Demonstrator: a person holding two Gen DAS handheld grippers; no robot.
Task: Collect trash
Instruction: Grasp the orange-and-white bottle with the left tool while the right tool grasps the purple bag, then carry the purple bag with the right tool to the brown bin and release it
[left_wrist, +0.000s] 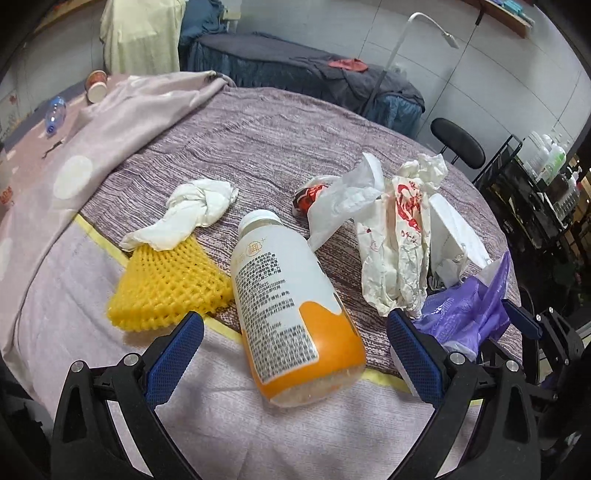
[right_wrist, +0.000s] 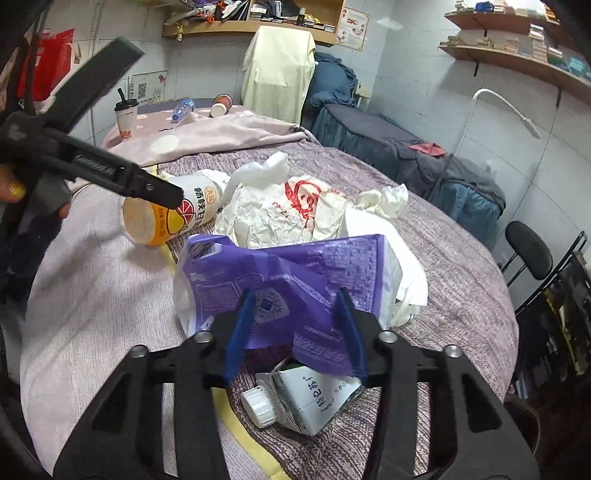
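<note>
Your right gripper pinches the purple bag — keep it taut. Your left gripper, jaws wide and empty, straddles the bottle — centre before squeezing.

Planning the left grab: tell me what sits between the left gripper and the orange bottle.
Nothing visible does. The orange bottle lies on its side on the bed, directly ahead of the open left gripper; the yellow foam net sits off to one side.

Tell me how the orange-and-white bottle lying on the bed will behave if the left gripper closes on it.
The orange-and-white bottle lies on its side on soft bedding, so it may roll away from a nudge. Its smooth, glossy label looks slippery. It appears nearly empty, so probably light. The left gripper stands open astride it.
</note>
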